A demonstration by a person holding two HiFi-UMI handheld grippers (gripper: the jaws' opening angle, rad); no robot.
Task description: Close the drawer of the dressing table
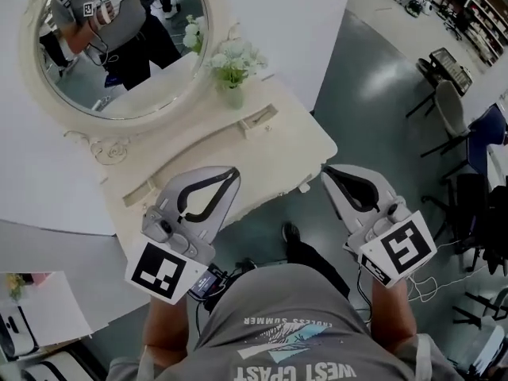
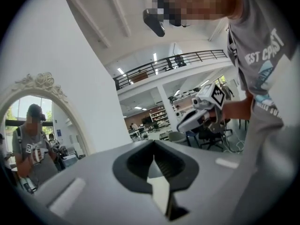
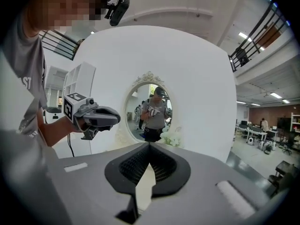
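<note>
**Left gripper** point(image 2: 153, 146): jaws together, nothing between them. It is held before the left half of the table point(image 1: 274, 153). Whether it touches the table cannot be told.

**Right gripper** point(image 3: 149, 146): jaws together, empty. It is near the table's right front corner, apart from the left gripper.

**Head view only:**
- The cream table top.
- A drawer point(image 1: 259, 121), a small handled front in the back ledge, just beside the vase.
- A second front point(image 1: 137, 193) at the ledge's left end.
- Whether either front is pushed fully in cannot be told.

**Left gripper view only:**
- It looks sideways past the mirror's carved edge to the right gripper.
- Beyond lie a balcony rail point(image 2: 164, 64) and distant shelving.
- The table top is not shown.

**Right gripper view only:**
- It faces the mirror point(image 3: 150, 109) squarely, with the person reflected in it.
- Flowers point(image 3: 172, 138) stand at the mirror's foot.
- The left gripper is at the picture's left.

**Surroundings:**
- The table backs onto a white wall point(image 1: 286, 14).
- The floor point(image 1: 373, 78) is grey-green.
- Chairs point(image 1: 448, 105) stand well apart, to the right.
</note>
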